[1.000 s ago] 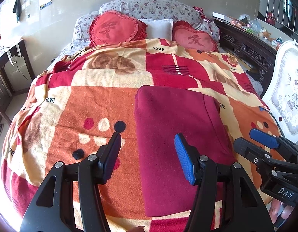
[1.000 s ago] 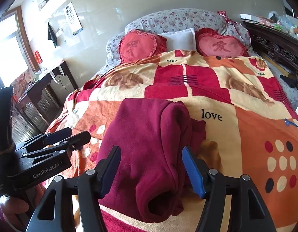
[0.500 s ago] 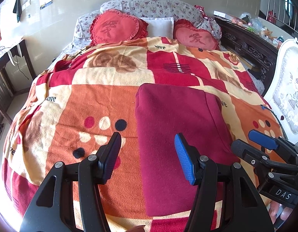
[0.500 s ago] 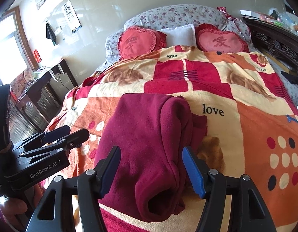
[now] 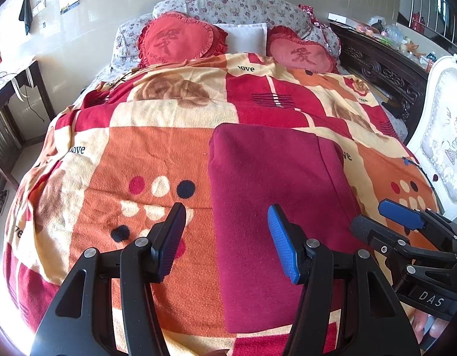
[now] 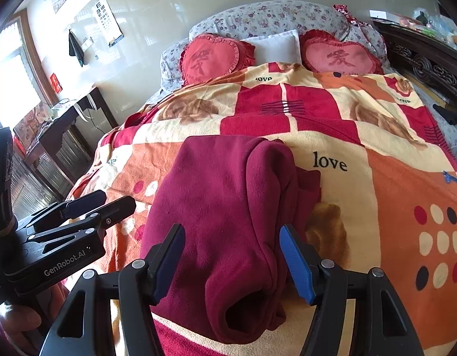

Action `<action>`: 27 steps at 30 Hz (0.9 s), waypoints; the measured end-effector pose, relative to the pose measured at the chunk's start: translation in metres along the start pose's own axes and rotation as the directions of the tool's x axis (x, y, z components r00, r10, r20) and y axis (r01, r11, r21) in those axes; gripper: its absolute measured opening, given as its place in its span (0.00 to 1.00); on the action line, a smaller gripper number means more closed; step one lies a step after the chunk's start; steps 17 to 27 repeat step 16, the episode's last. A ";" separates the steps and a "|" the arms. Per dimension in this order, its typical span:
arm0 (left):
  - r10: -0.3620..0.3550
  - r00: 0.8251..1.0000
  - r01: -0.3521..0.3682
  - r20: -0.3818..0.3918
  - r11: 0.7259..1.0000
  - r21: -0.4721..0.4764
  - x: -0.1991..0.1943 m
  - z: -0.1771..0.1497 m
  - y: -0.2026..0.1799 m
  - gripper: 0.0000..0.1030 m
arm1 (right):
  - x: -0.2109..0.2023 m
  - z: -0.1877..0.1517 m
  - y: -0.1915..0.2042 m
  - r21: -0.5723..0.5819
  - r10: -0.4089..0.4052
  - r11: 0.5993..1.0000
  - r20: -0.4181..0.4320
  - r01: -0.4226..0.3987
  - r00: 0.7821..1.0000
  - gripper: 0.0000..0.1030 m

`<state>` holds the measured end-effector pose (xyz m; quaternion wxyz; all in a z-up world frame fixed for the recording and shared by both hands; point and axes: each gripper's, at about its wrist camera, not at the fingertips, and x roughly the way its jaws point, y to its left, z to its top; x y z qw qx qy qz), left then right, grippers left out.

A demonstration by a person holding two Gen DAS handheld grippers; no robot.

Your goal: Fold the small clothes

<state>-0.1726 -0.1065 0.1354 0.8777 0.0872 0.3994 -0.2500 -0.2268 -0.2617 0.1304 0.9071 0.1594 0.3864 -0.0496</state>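
Observation:
A dark red fleece garment (image 5: 275, 195) lies folded into a long rectangle on the patterned bed blanket (image 5: 145, 154). In the right wrist view the garment (image 6: 222, 207) shows a sleeve folded over its right side with the cuff opening near me. My left gripper (image 5: 225, 240) is open and empty, hovering above the garment's near left edge. My right gripper (image 6: 231, 258) is open and empty, hovering above the garment's near end over the sleeve. The right gripper also shows at the right of the left wrist view (image 5: 385, 219), and the left gripper at the left of the right wrist view (image 6: 103, 201).
Two red heart cushions (image 5: 178, 41) (image 5: 302, 55) and floral pillows (image 5: 234, 9) lie at the bed's head. A dark carved wooden cabinet (image 5: 382, 68) and a white chair (image 5: 444, 136) stand to the right. A dark desk (image 6: 65, 124) stands on the left.
Both views have shifted slightly; the garment sits a little lower and nearer in frame. Both grippers stay open and the garment has not moved on the bed.

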 end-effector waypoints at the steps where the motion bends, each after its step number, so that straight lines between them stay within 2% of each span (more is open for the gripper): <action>1: 0.000 1.000 0.000 -0.001 1.000 0.000 0.000 0.000 0.000 0.56 | 0.001 0.000 0.000 0.000 0.001 1.000 -0.001 -0.001 1.000 0.62; 27: 0.013 1.000 -0.013 0.010 1.000 -0.005 0.008 -0.002 0.010 0.56 | 0.007 -0.003 0.000 0.003 0.005 1.000 -0.022 -0.005 1.000 0.62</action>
